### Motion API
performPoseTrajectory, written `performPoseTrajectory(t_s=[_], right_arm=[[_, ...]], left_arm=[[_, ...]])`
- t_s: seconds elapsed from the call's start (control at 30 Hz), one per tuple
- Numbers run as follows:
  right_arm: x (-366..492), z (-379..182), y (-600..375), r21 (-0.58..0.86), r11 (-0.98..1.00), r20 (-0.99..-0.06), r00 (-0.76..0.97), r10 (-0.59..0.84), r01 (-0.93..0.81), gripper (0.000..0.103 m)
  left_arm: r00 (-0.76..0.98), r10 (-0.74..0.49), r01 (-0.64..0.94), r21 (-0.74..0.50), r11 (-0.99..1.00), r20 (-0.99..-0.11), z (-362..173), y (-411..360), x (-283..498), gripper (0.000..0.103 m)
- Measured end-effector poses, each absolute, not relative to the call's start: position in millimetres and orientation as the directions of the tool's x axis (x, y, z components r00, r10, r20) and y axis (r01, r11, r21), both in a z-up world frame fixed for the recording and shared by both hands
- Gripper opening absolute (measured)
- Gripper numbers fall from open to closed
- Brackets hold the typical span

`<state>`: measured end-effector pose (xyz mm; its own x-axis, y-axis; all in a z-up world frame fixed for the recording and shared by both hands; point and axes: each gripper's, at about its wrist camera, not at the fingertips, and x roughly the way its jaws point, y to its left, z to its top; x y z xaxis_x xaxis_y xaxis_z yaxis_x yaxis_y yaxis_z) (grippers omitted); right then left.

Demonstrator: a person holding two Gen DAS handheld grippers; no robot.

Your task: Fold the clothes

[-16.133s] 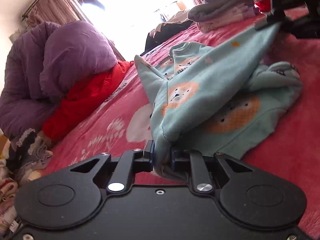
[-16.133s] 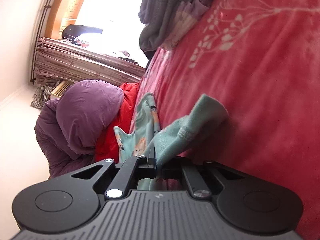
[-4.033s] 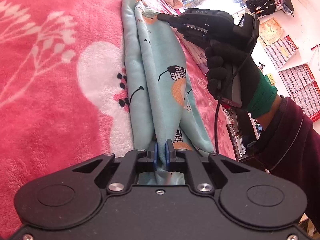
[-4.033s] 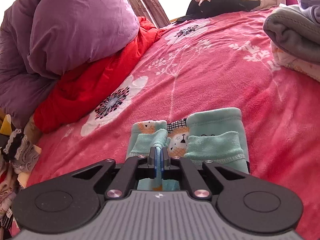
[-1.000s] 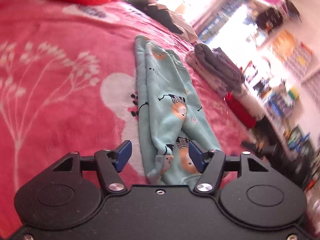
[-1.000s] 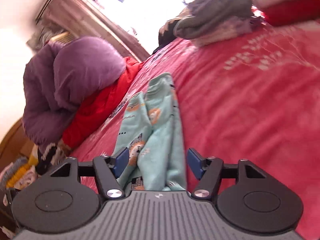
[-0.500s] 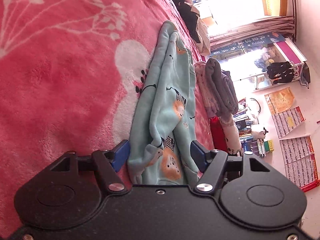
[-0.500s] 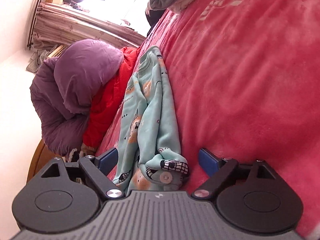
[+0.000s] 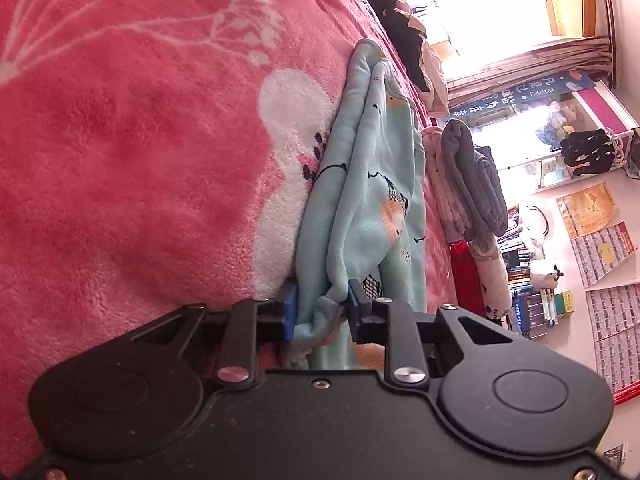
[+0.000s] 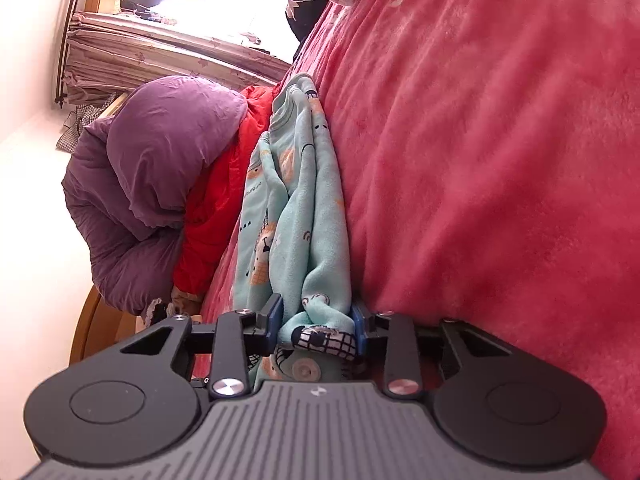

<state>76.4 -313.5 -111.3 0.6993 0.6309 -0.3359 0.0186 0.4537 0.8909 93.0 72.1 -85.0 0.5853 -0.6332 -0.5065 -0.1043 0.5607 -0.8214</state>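
Left hand-held gripper (image 9: 320, 312) clamped on the near end of the garment (image 9: 372, 184), jaws just closed on bunched fabric. Right hand-held gripper (image 10: 318, 322) likewise just closed on its near end of the garment (image 10: 296, 208), which stretched ahead across the bed (image 10: 500, 160). Risk judged: thick wads pinched unevenly, so layers could slip free on lifting and spoil the fold.

A blue banner (image 9: 520, 94) under the curtain, seen upside down in the left wrist view, carries white lettering; only the word "Happy" can be read. Its other characters and the print on the wall calendars (image 9: 604, 250) are too small to read.
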Motion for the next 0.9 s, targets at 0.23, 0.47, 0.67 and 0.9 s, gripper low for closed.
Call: performPoseTrajectory(t_s=[0.23, 0.47, 0.67, 0.9], right_arm=[[57.8, -110.9, -315.8, 0.917, 0.398, -0.317, 0.684, 0.658, 0.042, 0.028], [27.2, -102.7, -308.7, 0.883, 0.46, -0.411, 0.626, 0.663, 0.093, 0.031], [4.4, -49.7, -305.5, 0.723, 0.687, -0.47, 0.678, 0.565, -0.071, 0.057], [-33.4, -4.3, -260.0, 0.046, 0.917, -0.528, 0.77, 0.36, -0.397, 0.057]], left_arm=[[0.585, -0.617, -0.097, -0.8, 0.591, -0.527, -67.3, 68.0, 60.1, 0.017], [0.53, -0.636, -0.077, -0.778, 0.623, -0.561, -62.2, 77.0, 46.9, 0.043], [0.605, -0.574, 0.201, -0.591, 0.781, -0.552, -12.2, 72.5, 26.5, 0.057], [0.681, -0.414, 0.639, 0.215, 0.738, -0.604, -3.6, 3.6, -32.0, 0.065]])
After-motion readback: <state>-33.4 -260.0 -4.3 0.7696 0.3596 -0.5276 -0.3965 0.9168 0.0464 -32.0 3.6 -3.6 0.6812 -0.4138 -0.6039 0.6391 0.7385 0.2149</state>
